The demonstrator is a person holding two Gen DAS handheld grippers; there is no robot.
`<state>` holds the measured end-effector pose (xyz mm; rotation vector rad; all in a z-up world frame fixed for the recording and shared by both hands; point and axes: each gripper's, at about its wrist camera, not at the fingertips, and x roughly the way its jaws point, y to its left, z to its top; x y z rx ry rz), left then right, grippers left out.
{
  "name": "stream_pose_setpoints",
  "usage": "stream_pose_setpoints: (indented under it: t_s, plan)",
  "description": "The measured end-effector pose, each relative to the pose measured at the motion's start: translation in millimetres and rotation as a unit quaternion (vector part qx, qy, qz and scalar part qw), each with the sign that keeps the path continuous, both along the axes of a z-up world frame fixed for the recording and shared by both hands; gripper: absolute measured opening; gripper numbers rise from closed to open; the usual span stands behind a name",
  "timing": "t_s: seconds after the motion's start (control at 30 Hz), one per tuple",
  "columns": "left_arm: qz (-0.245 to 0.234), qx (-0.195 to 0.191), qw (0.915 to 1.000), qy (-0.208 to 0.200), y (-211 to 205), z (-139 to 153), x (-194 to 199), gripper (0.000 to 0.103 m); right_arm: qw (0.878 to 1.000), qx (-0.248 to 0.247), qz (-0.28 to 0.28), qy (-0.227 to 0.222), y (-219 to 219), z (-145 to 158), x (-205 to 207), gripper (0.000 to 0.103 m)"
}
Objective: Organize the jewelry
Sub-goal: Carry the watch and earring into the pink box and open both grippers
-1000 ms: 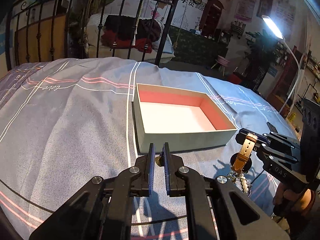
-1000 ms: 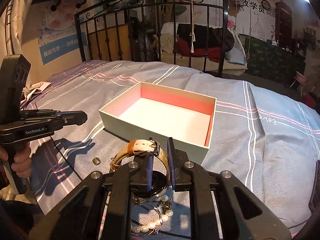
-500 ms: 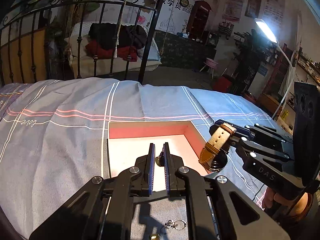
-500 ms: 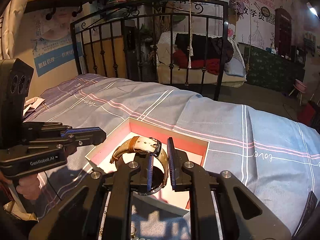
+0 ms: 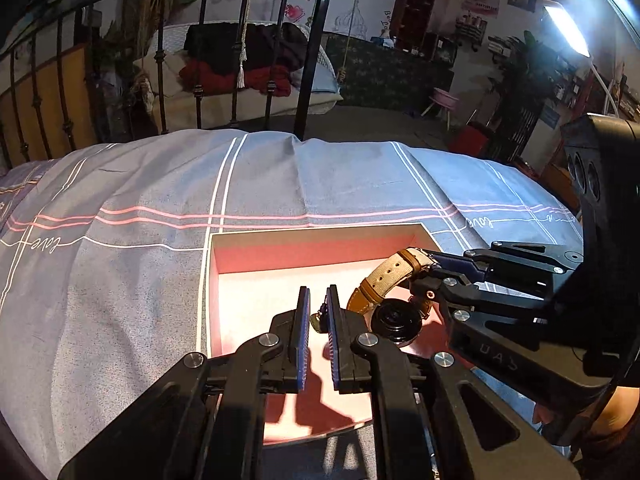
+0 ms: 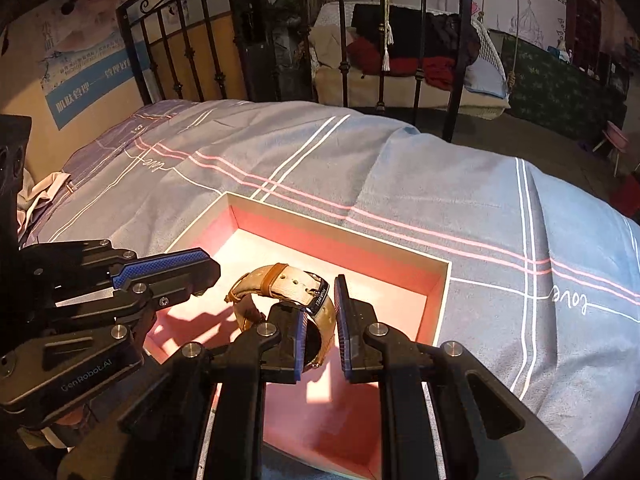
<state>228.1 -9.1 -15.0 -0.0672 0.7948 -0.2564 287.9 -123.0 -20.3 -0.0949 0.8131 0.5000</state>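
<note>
Bed (image 5: 140, 280) covered by a blue-grey sheet (image 6: 460, 184) with white and pink stripes and "love" script. Black iron bed frame (image 5: 308, 60) at its far end. Beyond the frame, a white hanging chair (image 6: 486, 72) holds red and black clothes (image 5: 240, 60). Posters (image 6: 88, 72) on the walls. Lit lamp (image 5: 568, 32) upper right. Pink stool (image 5: 444, 98) on the floor.

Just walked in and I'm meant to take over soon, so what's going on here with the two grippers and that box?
A person is sorting jewelry into an open box with a pink lining that sits on a bed. The right gripper holds a watch by its tan strap, over the inside of the box. The left gripper is also over the box, pinching a small trinket too small to identify. Neither piece has been let go yet.
</note>
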Motion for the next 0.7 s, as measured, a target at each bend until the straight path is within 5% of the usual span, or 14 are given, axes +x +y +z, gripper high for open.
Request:
stream_pose_setpoints:
  t_s: [0.37, 0.7]
  plan:
    - [0.026, 0.025, 0.9972, 0.065, 0, -26, 24, 0.008, 0.996, -0.055, -0.031, 0.058, 6, -33, 17, 0.014]
    - [0.027, 0.068, 0.9950, 0.068, -10, -32, 28, 0.009, 0.993, -0.103, -0.026, 0.052, 6, -37, 14, 0.014]
